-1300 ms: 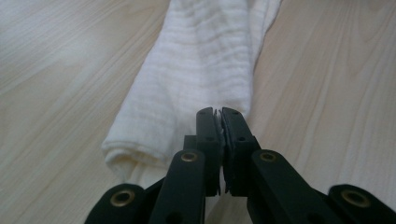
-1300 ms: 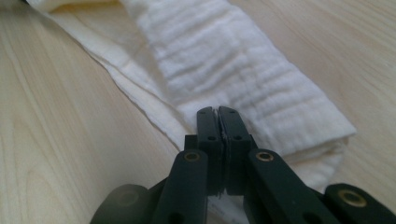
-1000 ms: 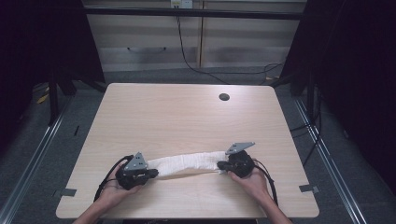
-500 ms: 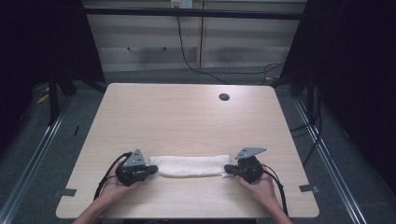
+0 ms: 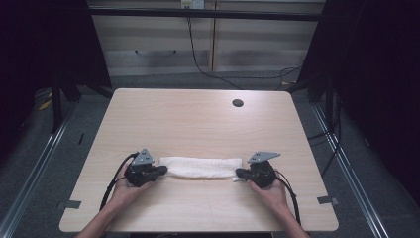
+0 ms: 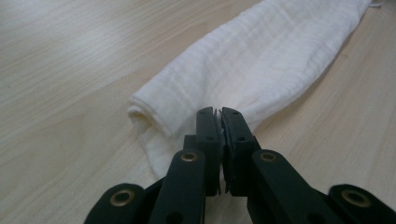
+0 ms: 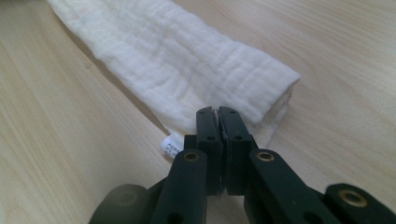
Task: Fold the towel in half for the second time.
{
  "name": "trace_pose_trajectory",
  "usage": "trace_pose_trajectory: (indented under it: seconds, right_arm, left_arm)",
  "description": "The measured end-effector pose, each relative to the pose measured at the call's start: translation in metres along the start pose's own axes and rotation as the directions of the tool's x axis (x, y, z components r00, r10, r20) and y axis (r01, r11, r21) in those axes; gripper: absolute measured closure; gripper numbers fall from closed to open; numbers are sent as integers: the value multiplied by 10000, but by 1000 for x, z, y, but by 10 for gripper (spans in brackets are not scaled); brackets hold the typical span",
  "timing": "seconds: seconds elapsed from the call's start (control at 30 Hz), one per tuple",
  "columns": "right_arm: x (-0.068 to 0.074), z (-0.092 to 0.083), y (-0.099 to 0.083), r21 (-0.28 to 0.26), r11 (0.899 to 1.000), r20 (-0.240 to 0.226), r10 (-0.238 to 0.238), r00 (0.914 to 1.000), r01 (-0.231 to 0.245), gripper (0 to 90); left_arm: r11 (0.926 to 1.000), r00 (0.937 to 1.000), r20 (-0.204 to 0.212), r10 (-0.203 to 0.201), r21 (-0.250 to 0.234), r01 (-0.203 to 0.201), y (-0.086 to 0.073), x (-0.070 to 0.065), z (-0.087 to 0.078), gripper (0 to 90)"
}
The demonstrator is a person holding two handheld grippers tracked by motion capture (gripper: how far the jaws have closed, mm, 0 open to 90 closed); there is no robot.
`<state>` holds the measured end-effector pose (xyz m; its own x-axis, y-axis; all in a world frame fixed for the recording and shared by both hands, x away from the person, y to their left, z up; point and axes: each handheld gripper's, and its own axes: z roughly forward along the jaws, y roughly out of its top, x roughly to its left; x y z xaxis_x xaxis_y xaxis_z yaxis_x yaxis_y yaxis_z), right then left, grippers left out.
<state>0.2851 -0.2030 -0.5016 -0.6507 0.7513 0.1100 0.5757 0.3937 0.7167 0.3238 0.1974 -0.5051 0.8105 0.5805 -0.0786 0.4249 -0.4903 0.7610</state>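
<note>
I have the left gripper (image 5: 161,171) and right gripper (image 5: 241,173) each clamped on an end of the folded white cloth (image 5: 200,167), lying flat near the table's (image 5: 198,124) front edge; any further fold looks undone

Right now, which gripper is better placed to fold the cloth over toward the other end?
Either: left gripper and right gripper each pinch one end of the folded cloth, jaws closed.
</note>
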Motion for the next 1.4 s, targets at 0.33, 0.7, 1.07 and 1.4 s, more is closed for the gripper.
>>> trace_pose_trajectory:
  seconds: [0.33,0.7,1.07,1.4]
  right_arm:
    - [3,-5,0,-286,9995,-762,115,9970,-137,770]
    - [5,-38,1,-1315,9887,-1041,590,9928,-725,584]
    - [-2,-79,-25,-1901,9743,43,1237,9923,-1207,446]
    - [-17,-107,-43,-2872,9395,804,2178,9727,-1866,367]
  left_arm:
    - [9999,9983,566,-112,17,111,0,-8,-8,704]
    - [9938,9969,417,-670,-856,704,0,-10,-40,456]
    - [9909,9938,-7,-1115,-757,1111,-15,-7,-67,291]
    - [9666,9739,-112,-2267,-1255,2236,-41,12,-91,163]
